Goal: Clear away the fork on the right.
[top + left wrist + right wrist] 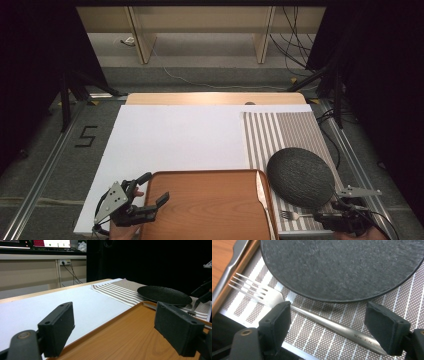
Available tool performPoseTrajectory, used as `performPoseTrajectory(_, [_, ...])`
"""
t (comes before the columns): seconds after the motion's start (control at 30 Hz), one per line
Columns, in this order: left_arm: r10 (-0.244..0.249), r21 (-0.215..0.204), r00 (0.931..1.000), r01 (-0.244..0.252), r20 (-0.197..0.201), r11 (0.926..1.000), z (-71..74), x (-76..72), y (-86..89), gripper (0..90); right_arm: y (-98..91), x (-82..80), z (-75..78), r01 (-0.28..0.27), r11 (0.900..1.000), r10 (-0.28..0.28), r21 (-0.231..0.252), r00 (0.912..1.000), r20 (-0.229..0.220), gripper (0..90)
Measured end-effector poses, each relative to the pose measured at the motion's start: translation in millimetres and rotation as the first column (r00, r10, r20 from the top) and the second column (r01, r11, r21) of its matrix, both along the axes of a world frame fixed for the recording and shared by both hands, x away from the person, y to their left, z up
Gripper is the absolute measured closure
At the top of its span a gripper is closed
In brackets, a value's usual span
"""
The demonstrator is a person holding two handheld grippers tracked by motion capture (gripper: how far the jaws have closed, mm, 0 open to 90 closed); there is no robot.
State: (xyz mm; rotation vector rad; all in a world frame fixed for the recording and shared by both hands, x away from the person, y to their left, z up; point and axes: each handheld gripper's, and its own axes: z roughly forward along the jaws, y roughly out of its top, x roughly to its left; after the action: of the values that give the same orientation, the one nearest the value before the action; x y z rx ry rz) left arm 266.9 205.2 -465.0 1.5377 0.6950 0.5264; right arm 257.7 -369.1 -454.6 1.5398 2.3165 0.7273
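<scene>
A wooden tray [210, 205] lies at the table's near edge, with a steel knife [261, 192] along its right rim. To the right, a dark round plate [300, 177] rests on a striped placemat [280, 132]. A fork [294, 216] lies on the mat in front of the plate, tines toward the tray. My right gripper [324, 216] is open over the fork's handle. In the right gripper view the fork [274, 296] lies flat between the jaws of the right gripper [328, 323], untouched. My left gripper [154, 189] stands open at the tray's left rim, and the left gripper [117, 330] straddles the tray [130, 335].
A white board [175, 140] covers the table beyond the tray. The plate [342, 267] lies just past the fork, and the knife [229, 267] rests on the tray's rim at upper left. The mat's front edge is close behind the fork handle.
</scene>
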Motion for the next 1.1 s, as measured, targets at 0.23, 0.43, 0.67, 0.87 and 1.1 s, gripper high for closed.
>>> performPoseTrajectory(0.23, [0.000,0.000,1.0000,0.000,-0.002,1.0000,-0.3,0.4,-0.3,16.1,1.0,4.0,-7.6,-0.013,0.9997,0.012,-0.020,0.9993,-0.036,23.0])
performPoseTrajectory(0.43, [-0.001,0.001,1.0000,0.001,0.002,1.0000,0.2,-0.3,-0.5,16.1,3.8,6.4,-12.1,-0.033,0.9986,0.030,-0.042,0.9976,-0.062,23.4])
performPoseTrajectory(0.67, [-0.004,0.003,1.0000,0.004,-0.001,1.0000,-0.3,-0.2,-1.4,16.1,7.3,6.5,-13.8,-0.051,0.9962,0.046,-0.070,0.9962,-0.074,26.9])
performPoseTrajectory(0.87, [-0.004,0.001,1.0000,0.004,-0.002,1.0000,-0.4,0.0,-1.2,16.1,10.0,3.5,-10.5,-0.072,0.9910,0.061,-0.113,0.9932,-0.099,35.8])
performPoseTrajectory(1.1, [-0.004,0.001,1.0000,0.004,-0.001,1.0000,-0.3,-0.2,-1.2,16.1,16.4,1.2,-7.4,-0.093,0.9830,0.073,-0.158,0.9886,-0.131,45.2])
